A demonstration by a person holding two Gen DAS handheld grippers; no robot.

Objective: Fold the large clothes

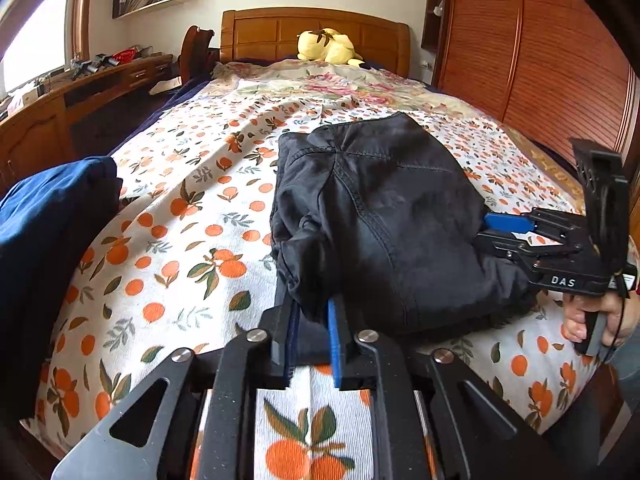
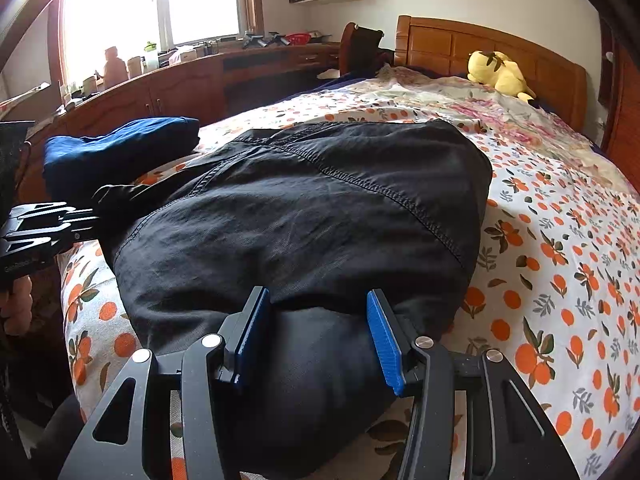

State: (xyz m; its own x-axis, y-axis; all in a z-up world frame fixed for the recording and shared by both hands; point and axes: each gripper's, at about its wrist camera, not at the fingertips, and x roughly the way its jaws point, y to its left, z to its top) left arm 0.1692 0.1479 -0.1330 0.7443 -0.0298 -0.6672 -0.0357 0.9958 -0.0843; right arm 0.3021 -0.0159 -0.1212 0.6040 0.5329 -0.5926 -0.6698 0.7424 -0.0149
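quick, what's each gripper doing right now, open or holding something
Left gripper: fingers narrowly apart around an edge of the black garment; whether they grip it cannot be told.
Right gripper: fingers set wide around a thick fold of the garment, touching both sides.

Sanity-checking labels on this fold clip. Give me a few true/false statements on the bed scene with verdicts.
1. The black garment lies folded on the orange-print bedsheet. True.
2. The yellow plush toy sits on top of the black garment. False: it lies at the far end of the bed, by the wooden headboard.
3. A folded blue garment lies on the bed beside the black one. True.
4. The right gripper is clear of all cloth. False: a bulge of the black garment sits between its blue pads.
5. The left gripper is at an edge of the black garment, with cloth between its fingers. True.
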